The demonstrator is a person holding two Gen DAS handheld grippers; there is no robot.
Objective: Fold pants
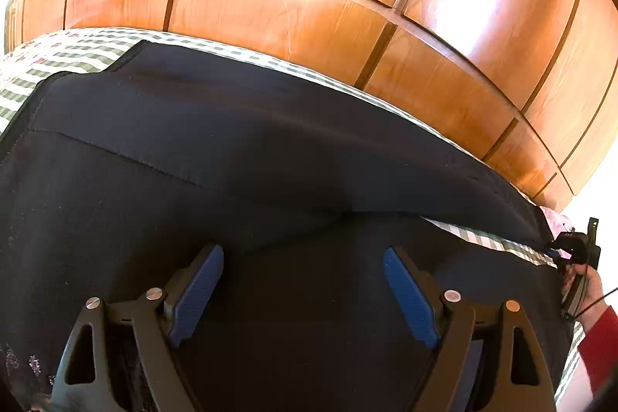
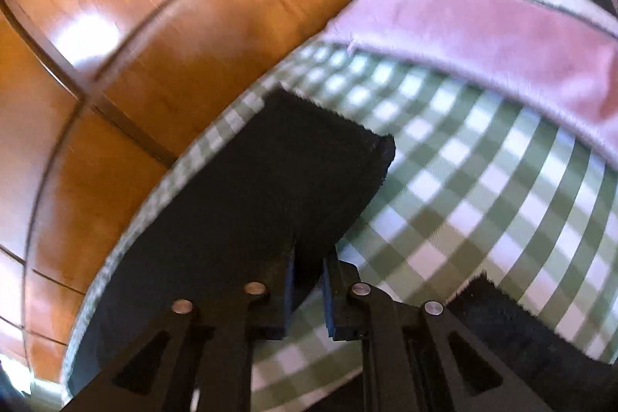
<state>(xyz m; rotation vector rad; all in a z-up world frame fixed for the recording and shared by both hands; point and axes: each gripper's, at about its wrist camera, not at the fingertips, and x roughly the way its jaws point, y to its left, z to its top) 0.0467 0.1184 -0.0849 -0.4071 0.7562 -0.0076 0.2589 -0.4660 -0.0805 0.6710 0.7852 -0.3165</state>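
Observation:
Dark navy pants (image 1: 231, 149) lie spread on a green-and-white checked cover (image 1: 77, 56). My left gripper (image 1: 303, 269) is open just above the pants' upper part, blue pads wide apart, nothing between them. In the right wrist view my right gripper (image 2: 309, 269) is shut on the edge of one pant leg (image 2: 270, 180) near its cuff. The other leg's hem (image 2: 513, 327) lies at the lower right. The right gripper and the hand holding it also show in the left wrist view (image 1: 575, 257) at the far right.
A glossy wooden wardrobe (image 1: 309, 6) stands close behind the bed edge. A pink plush blanket with a printed figure (image 2: 502, 26) lies on the checked cover (image 2: 483, 199) beyond the pant cuff. A red sleeve (image 1: 598, 338) is at the right edge.

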